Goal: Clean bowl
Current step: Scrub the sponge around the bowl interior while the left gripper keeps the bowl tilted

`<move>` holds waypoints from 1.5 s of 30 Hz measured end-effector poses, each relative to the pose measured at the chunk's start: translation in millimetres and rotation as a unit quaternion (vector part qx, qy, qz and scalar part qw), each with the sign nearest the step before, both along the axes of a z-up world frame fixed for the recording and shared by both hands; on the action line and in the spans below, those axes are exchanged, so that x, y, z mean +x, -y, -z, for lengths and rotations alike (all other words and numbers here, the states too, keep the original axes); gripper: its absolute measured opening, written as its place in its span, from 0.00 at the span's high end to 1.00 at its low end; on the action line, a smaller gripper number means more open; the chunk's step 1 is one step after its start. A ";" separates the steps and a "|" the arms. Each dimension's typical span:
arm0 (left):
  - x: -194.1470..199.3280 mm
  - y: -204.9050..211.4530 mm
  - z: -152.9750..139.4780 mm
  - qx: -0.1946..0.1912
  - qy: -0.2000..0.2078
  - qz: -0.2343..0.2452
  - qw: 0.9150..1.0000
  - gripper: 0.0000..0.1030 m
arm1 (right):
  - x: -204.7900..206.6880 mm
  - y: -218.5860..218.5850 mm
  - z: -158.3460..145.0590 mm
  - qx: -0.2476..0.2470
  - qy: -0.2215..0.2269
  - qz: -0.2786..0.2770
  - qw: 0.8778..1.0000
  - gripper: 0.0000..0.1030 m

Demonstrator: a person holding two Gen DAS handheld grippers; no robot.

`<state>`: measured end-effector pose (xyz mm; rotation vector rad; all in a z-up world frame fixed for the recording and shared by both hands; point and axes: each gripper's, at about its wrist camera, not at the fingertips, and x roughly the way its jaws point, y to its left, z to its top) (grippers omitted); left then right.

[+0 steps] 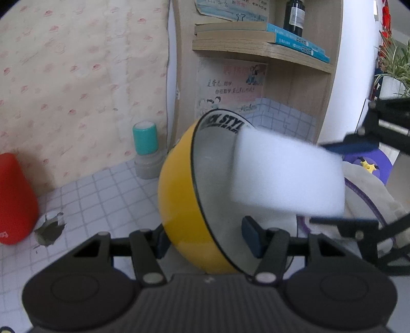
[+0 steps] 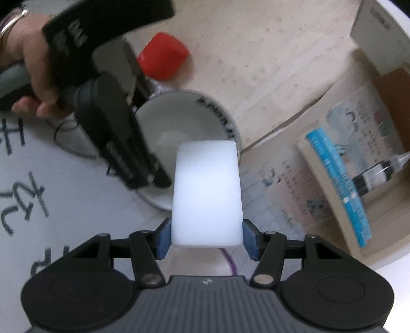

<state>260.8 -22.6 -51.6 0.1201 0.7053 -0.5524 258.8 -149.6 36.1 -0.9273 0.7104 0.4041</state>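
Between your left gripper's [image 1: 207, 242] pads sits the yellow bowl [image 1: 179, 194], tipped on its side with the rim clamped: one pad on the yellow outside, the other on the white inside. The opening faces right, toward the sponge. Black lettering runs round the inner rim.

Your right gripper [image 2: 206, 237] is clenched on a white sponge [image 2: 207, 192], blue pads pressed to both sides. The block sticks out forward past the fingertips; its far end overlaps the bowl [image 2: 164, 133] opening. From the left wrist view the sponge [image 1: 289, 171] comes in from the right, in front of the bowl's mouth; contact with the inner wall I can't tell, edges are blurred.

Left of your left gripper: red container [image 1: 15, 199] at the frame edge, and a hole [image 1: 50, 229] in the checked table cover [image 1: 107, 194]. Ahead and slightly left, a teal-capped bottle [image 1: 146, 151] against the patterned wall. Further ahead, a wooden shelf [image 1: 264, 51] with stacked books [image 1: 256, 32] and a dark bottle [image 1: 294, 18].

Your left hand [image 2: 33, 76] shows in the right wrist view, wrapped around the left gripper's handle, bracelet [image 2: 10, 20] on the wrist.
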 end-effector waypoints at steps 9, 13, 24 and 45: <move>4.7 2.8 -1.4 0.003 -0.006 0.004 1.000 0.47 | 0.0 0.2 -4.8 0.016 0.020 0.002 1.000 0.46; 8.2 8.1 -3.6 0.014 -0.007 0.010 1.000 0.46 | 1.7 0.4 -6.2 0.020 0.025 0.009 0.999 0.46; 8.6 8.9 0.0 0.001 0.001 0.008 1.000 0.45 | -3.7 4.4 3.7 0.004 -0.003 0.021 1.000 0.46; 8.7 15.7 -1.4 0.009 0.016 0.007 1.000 0.43 | 2.0 -5.1 2.1 0.000 -0.011 0.015 1.000 0.47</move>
